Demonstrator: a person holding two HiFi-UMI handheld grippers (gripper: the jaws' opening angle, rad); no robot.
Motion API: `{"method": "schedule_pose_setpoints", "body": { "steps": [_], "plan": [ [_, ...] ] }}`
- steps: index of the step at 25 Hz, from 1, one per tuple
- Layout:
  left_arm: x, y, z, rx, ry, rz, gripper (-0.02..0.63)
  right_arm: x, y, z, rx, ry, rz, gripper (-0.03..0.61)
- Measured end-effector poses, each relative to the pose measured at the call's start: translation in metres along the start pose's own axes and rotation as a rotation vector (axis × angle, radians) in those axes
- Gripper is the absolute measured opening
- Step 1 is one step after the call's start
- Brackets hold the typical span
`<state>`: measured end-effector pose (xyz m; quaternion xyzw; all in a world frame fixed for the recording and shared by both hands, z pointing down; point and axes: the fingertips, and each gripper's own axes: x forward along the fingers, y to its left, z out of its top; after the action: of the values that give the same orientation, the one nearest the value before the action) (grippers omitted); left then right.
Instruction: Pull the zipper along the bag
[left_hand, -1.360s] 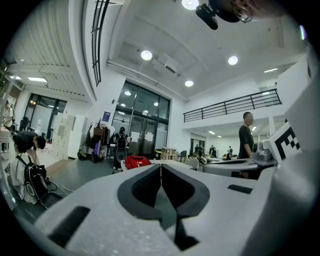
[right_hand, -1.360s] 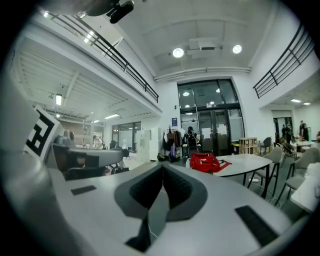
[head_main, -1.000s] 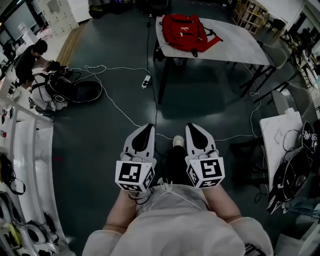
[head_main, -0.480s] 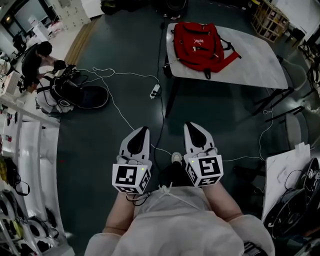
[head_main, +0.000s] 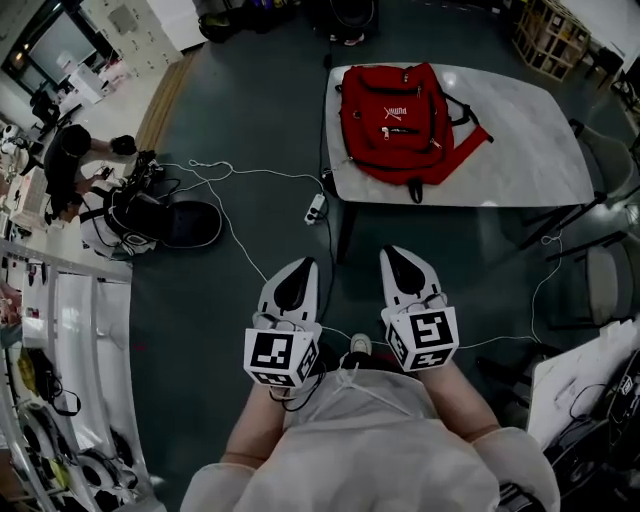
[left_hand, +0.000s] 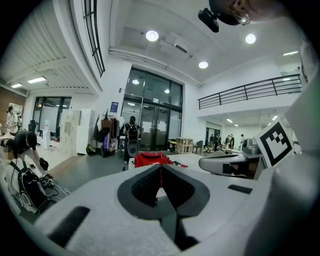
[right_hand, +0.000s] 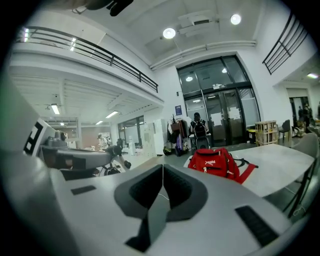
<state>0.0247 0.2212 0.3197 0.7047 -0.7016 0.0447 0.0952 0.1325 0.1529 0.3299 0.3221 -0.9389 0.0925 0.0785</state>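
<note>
A red backpack lies flat on the white table ahead; it also shows small in the left gripper view as the red backpack and in the right gripper view as the red backpack. Both grippers are held side by side in front of the person, well short of the table. The left gripper is shut with nothing between its jaws. The right gripper is shut and empty too. The bag's zipper pulls are too small to make out.
White cables and a power strip trail across the dark floor between me and the table. A person crouches by a black bag at the left. Chairs stand right of the table. A white railing and shelves run along the left edge.
The table and red backpack have come nearer and lower in the head view as the person walked toward them. Both grippers stayed shut and side by side.
</note>
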Motion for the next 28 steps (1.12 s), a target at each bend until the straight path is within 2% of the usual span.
{"method": "schedule_pose_setpoints", "body": {
  "steps": [6,12,17,21,24,28],
  "plan": [
    [0.066,0.009,0.011,-0.009,0.012,-0.065,0.02,0.032,-0.039,0.009,0.001,0.001,-0.051,0.028],
    [0.147,0.033,0.012,-0.004,0.03,-0.17,0.02,0.087,-0.081,0.012,0.012,0.025,-0.169,0.028],
    [0.218,0.077,0.028,-0.018,0.046,-0.282,0.02,0.151,-0.099,0.03,0.021,0.031,-0.279,0.028],
    [0.271,0.12,0.04,0.007,0.072,-0.366,0.02,0.206,-0.113,0.042,0.078,0.033,-0.397,0.028],
    [0.309,0.149,0.044,0.013,0.098,-0.422,0.02,0.244,-0.117,0.049,0.111,0.038,-0.456,0.028],
    [0.344,0.167,0.042,0.028,0.133,-0.515,0.02,0.277,-0.119,0.049,0.136,0.058,-0.511,0.028]
  ]
}}
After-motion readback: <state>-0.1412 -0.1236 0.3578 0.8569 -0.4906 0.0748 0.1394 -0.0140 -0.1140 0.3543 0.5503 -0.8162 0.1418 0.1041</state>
